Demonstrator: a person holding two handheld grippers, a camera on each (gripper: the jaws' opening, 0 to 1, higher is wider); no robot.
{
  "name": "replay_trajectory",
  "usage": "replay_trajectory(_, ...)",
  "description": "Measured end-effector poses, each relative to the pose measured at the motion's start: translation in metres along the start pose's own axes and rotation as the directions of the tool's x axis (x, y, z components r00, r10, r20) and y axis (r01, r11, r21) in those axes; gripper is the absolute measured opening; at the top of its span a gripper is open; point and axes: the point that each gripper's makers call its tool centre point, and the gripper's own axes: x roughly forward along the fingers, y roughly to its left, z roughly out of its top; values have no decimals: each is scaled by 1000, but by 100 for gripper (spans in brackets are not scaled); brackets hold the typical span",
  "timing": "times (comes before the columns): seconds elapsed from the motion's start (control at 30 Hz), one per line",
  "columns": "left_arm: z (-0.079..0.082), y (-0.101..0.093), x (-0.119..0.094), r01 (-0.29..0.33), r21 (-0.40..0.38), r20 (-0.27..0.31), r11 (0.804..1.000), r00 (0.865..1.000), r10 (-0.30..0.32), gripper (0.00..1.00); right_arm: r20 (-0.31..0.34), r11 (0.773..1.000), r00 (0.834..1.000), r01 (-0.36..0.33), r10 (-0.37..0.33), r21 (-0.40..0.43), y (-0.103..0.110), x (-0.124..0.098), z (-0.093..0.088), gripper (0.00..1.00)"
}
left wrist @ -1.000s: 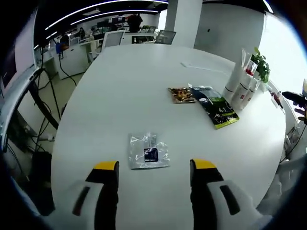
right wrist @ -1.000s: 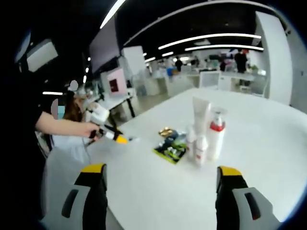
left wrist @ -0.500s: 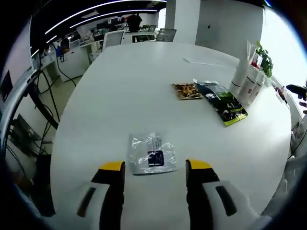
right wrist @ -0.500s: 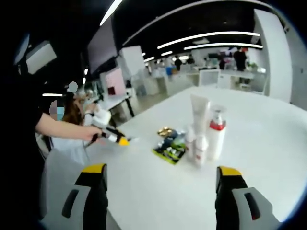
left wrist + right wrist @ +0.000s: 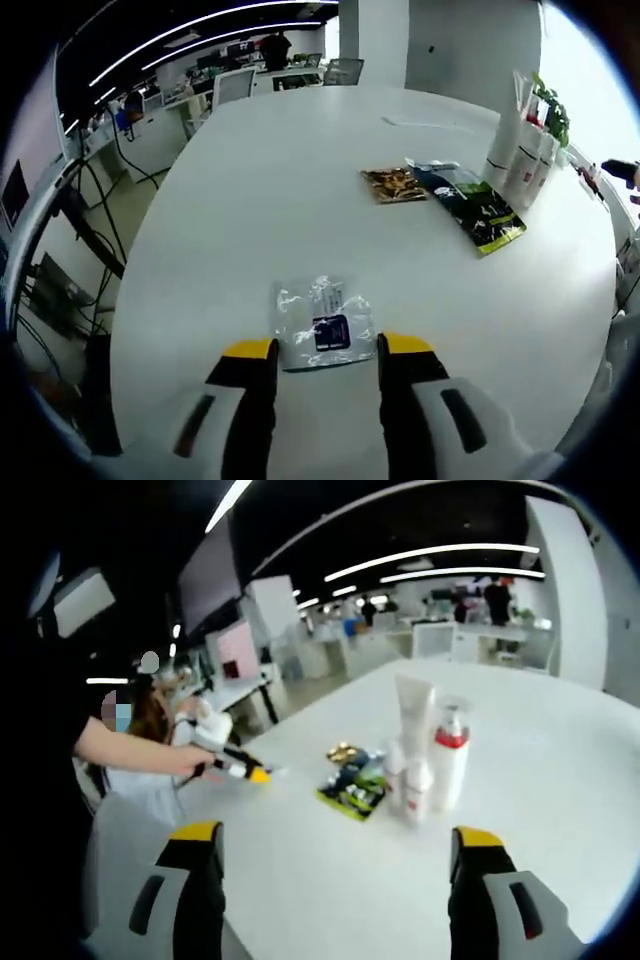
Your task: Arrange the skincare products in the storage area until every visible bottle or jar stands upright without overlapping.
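A wide white surface [image 5: 250, 210] takes up most of the left gripper view, and it carries everything. In the right gripper view the tallest things stand at centre right: a white tube [image 5: 413, 712] upright on its cap, a white pump bottle [image 5: 448, 758] with a red collar just beside it, and two small white bottles [image 5: 415, 790] in front, all upright and close together; whether they touch I cannot tell. The same cluster [image 5: 518, 150] sits at the upper right of the left gripper view. Beside them lie flat packets: a dark one with green print [image 5: 470, 205] and a smaller brown-gold one [image 5: 393, 184], edges touching or nearly so. At lower centre of the left gripper view a clear plastic sachet [image 5: 322, 323] with a dark label lies flat, well apart from the rest. The left claw [image 5: 325, 348] is spread, its yellow tips at either side of the sachet's near edge, not pinching it. The right claw [image 5: 338, 838] is spread wide and empty, aimed at the bottles from a distance. The sachet looks light, soft and slippery; I judge it best pinched at its near edge. The bottles seem stiff and top-heavy, likely to tip, so a hold low on the body would suit.
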Motion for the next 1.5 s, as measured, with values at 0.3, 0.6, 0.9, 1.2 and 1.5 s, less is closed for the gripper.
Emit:
replay_trajectory(0.3, 1, -2, 1, 14, 22, -1, 1000, 1000, -14, 39, 0, 1000, 1000, -4, 4, -3, 2, 0, 1, 96)
replay_trajectory(0.6, 1, -5, -1, 29, 10, -1, 1000, 1000, -29, 36, -2, 1000, 1000, -4, 4, -3, 2, 0, 2, 96)
replay_trajectory(0.9, 5, -6, -4, 46, -8, 10, 999, 999, -45, 32, -2, 1000, 1000, -17, 17, -6, 7, 4, 3, 96)
replay_trajectory(1.2, 42, -42, -34, 175, 69, 115, 982, 977, -182, 31, -9, 998, 998, -58, 58, -16, 20, 11, 7, 95)
replay_trajectory(1.5, 82, -83, -77, 279, 277, 177, 919, 926, -334, 31, 13, 994, 994, -112, 112, -7, 31, 10, 22, 91)
